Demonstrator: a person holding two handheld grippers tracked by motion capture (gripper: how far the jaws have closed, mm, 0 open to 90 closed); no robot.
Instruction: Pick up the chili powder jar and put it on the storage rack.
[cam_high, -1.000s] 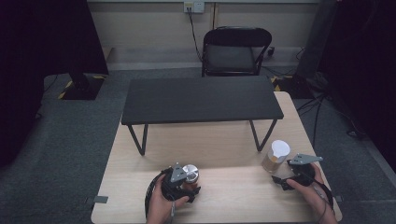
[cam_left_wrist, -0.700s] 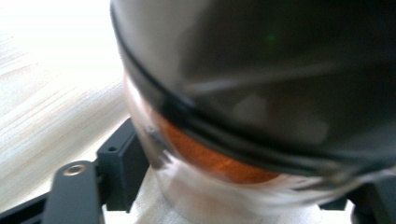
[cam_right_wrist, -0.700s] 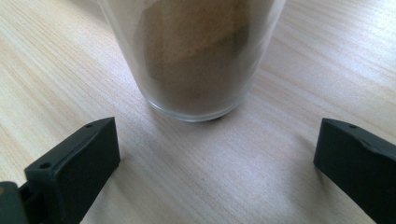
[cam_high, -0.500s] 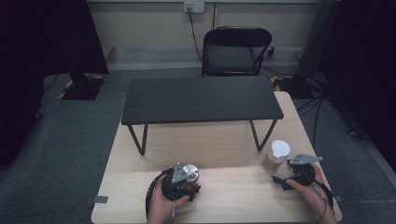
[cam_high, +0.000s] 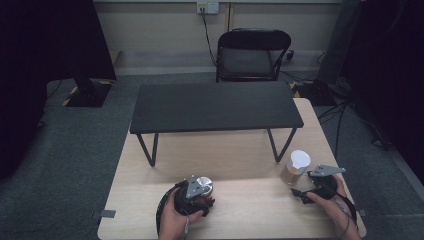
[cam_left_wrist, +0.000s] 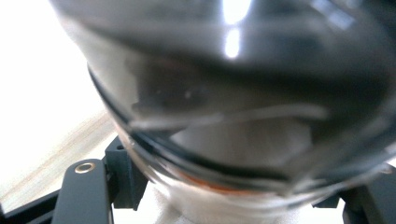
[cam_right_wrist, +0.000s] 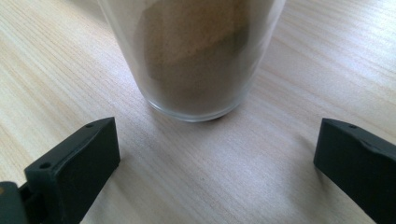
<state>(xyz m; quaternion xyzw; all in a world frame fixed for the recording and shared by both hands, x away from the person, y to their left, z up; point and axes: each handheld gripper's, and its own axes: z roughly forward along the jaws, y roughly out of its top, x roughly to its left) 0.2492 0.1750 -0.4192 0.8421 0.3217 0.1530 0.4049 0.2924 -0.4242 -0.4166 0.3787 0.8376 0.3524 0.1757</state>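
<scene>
A glass jar with a silver lid (cam_high: 203, 184) stands near the front of the wooden table, left of centre. My left gripper (cam_high: 198, 194) is shut on it; in the left gripper view the jar (cam_left_wrist: 243, 107) sits blurred and very close between the two jaws of the gripper (cam_left_wrist: 233, 186). At the right stands a white-lidded glass jar (cam_high: 296, 168) of brown powder. My right gripper (cam_high: 300, 192) is open just in front of it. In the right gripper view this jar (cam_right_wrist: 196, 56) stands beyond the tips of that gripper (cam_right_wrist: 217, 140), apart from both jaws.
A low black bench (cam_high: 215, 106) stands across the far half of the light wooden table (cam_high: 250, 150). Behind the table is a black folding chair (cam_high: 248, 55). Cables trail on the floor at the right.
</scene>
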